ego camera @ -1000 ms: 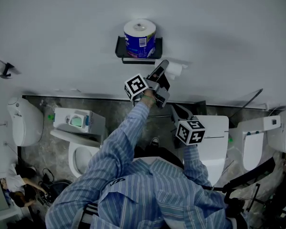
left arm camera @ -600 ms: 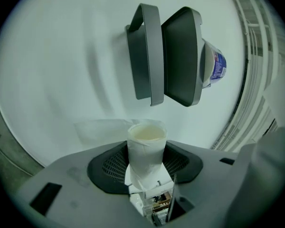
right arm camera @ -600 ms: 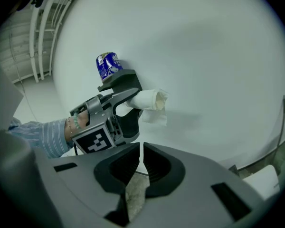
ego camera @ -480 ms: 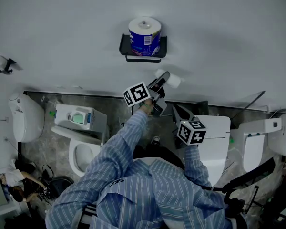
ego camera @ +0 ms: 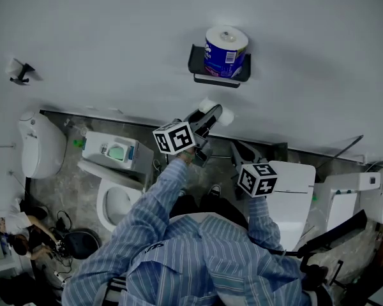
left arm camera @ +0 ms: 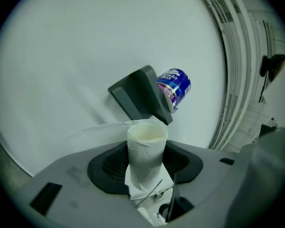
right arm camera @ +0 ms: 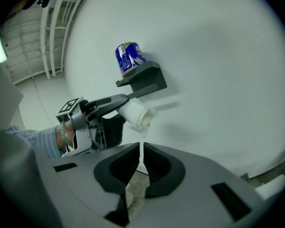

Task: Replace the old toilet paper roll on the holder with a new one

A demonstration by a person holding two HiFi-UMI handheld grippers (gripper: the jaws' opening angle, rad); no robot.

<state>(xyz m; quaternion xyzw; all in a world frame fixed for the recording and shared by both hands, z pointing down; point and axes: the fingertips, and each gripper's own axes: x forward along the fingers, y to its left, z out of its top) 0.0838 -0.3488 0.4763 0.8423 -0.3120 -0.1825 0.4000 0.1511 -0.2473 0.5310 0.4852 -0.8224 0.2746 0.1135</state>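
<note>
A dark wall holder (ego camera: pixel 195 60) carries a new blue-wrapped roll (ego camera: pixel 225 50) on its top shelf. My left gripper (ego camera: pixel 210 115) is below and left of it, away from the wall, shut on the old, nearly used-up white roll (ego camera: pixel 218 113). In the left gripper view that roll (left arm camera: pixel 146 148) stands upright between the pads with a loose tail of paper, and the holder (left arm camera: pixel 135 96) and new roll (left arm camera: pixel 175 86) lie beyond. My right gripper (ego camera: pixel 240 152) hangs lower, shut on nothing (right arm camera: pixel 141 161). Its view shows the holder (right arm camera: pixel 145 81), the new roll (right arm camera: pixel 128 57) and the old roll (right arm camera: pixel 135 114).
A white toilet (ego camera: pixel 110 199) with its tank (ego camera: pixel 112 152) stands on the floor at the left, beside another white fixture (ego camera: pixel 42 146). More white toilets (ego camera: pixel 290 196) stand at the right. A small bracket (ego camera: pixel 20 71) is on the wall far left. Pipes (left arm camera: pixel 232 56) run along the wall.
My left gripper has drawn the old roll off the holder, moving down and away from the wall while rolling. The right gripper has shifted slightly.
</note>
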